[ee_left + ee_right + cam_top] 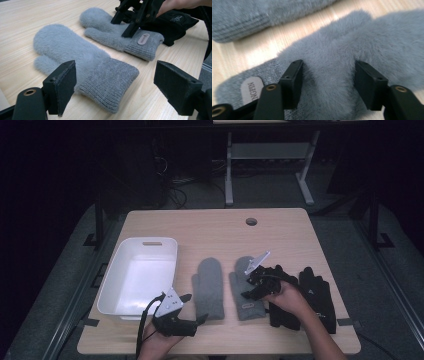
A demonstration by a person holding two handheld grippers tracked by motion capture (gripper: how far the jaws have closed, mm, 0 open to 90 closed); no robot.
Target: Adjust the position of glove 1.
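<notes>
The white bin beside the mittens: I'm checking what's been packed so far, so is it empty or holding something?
Empty. The white bin shows a bare white floor in the high view; both grey mittens lie outside it on the table.

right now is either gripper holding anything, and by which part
Nothing is gripped yet: the right gripper straddles the labelled grey mitten near its cuff; the left gripper is open.

Desk: far half open, near half crowded

The far half of the desk lies bare up to the far edge, broken only by a small round hole near the far right corner. Along the left edge the white bin blocks passage. Near the front edge, two grey mittens lie side by side with a narrow strip of bare wood between them, and black gloves fill the right side. The right gripper sits on the right mitten; the left gripper hangs at the front edge.
</notes>
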